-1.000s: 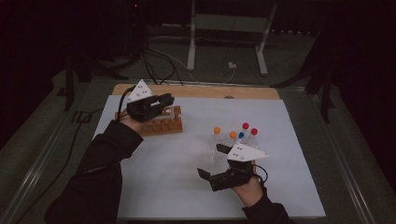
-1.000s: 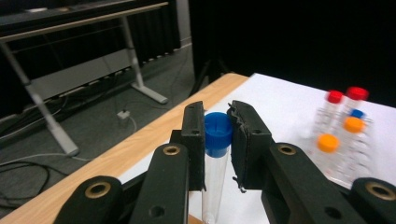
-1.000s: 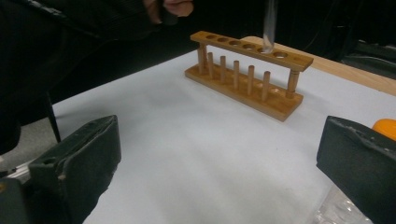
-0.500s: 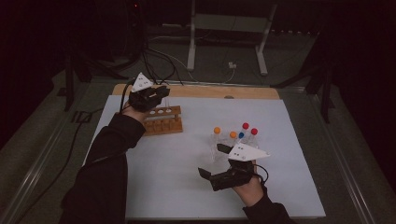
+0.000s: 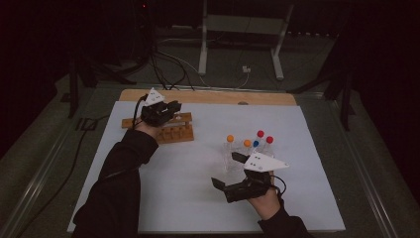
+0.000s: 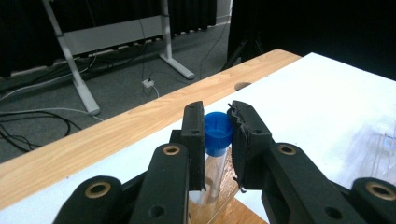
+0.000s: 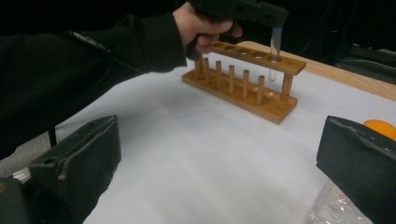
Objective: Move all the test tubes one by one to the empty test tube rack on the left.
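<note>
**Blue-capped tube going into the rack's end hole**

While my left gripper (image 6: 218, 140) pinches the blue-capped test tube (image 6: 215, 149) just below its cap, upright so it drops straight into the wooden rack (image 7: 245, 79), I keep the right gripper (image 5: 237, 171) wide apart and empty, beside the remaining tubes (image 5: 247, 148) on the white surface (image 5: 188, 183).

In the high view the left gripper (image 5: 161, 110) hides part of the rack (image 5: 171, 131), and whatever it holds is too small to tell. In the left gripper view the jaws cover the tube (image 6: 211, 175) below its blue cap (image 6: 218, 133). In the right gripper view an orange cap (image 7: 380, 127) sits half behind a jaw.
</note>
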Action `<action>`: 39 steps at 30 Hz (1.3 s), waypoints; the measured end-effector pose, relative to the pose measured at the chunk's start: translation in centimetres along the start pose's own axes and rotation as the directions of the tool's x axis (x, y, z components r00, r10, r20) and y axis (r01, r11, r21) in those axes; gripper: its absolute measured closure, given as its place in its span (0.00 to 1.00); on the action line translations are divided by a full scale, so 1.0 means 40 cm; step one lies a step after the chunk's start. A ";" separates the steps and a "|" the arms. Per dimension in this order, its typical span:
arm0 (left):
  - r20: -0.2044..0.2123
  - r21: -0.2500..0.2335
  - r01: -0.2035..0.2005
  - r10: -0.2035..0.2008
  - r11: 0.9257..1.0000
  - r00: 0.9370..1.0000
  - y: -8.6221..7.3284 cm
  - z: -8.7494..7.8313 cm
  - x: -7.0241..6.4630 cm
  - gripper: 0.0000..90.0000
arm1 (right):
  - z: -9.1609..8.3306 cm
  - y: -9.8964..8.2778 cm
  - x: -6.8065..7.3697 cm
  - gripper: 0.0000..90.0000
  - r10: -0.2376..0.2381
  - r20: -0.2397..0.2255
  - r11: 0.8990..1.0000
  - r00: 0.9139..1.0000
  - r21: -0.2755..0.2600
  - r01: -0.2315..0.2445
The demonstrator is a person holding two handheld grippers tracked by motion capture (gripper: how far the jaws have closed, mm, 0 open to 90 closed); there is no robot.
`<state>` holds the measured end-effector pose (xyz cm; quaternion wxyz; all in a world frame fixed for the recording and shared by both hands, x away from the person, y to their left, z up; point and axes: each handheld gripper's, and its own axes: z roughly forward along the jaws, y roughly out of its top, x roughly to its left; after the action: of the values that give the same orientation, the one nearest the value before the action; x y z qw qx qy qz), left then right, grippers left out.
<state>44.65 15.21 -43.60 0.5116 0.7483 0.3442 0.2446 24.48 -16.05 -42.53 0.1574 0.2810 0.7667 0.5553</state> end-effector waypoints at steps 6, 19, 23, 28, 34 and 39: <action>-0.012 0.025 0.002 -0.001 1.000 1.000 -0.017 0.013 -0.005 0.86 | -0.002 -0.001 0.001 0.00 -0.004 0.008 1.000 1.000 -0.011 0.004; -0.020 0.073 0.001 0.001 0.997 1.000 -0.040 0.035 -0.014 0.86 | -0.013 0.004 0.004 0.00 -0.013 0.014 0.999 1.000 -0.041 0.013; -0.017 0.077 -0.002 0.003 0.997 1.000 -0.041 0.036 -0.013 0.86 | -0.017 0.007 0.000 0.00 -0.015 -0.008 0.999 1.000 -0.041 0.015; -0.001 0.092 0.008 -0.008 0.996 1.000 -0.037 0.034 -0.007 0.86 | -0.023 0.014 -0.005 0.06 -0.017 -0.047 0.999 0.999 -0.034 0.016; 0.020 0.071 0.039 -0.040 0.997 0.999 -0.020 0.012 0.000 0.69 | -0.040 0.028 -0.010 0.00 -0.037 0.007 0.999 0.999 -0.034 0.037; 0.042 0.031 0.044 -0.045 0.999 0.998 0.006 -0.039 -0.003 0.43 | -0.066 0.040 -0.041 0.00 -0.030 0.072 0.999 0.997 -0.044 0.033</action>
<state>43.51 15.98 -42.82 0.5128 0.7532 0.3533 0.2118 24.72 -18.69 -40.28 0.1997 0.2851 0.7522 0.5595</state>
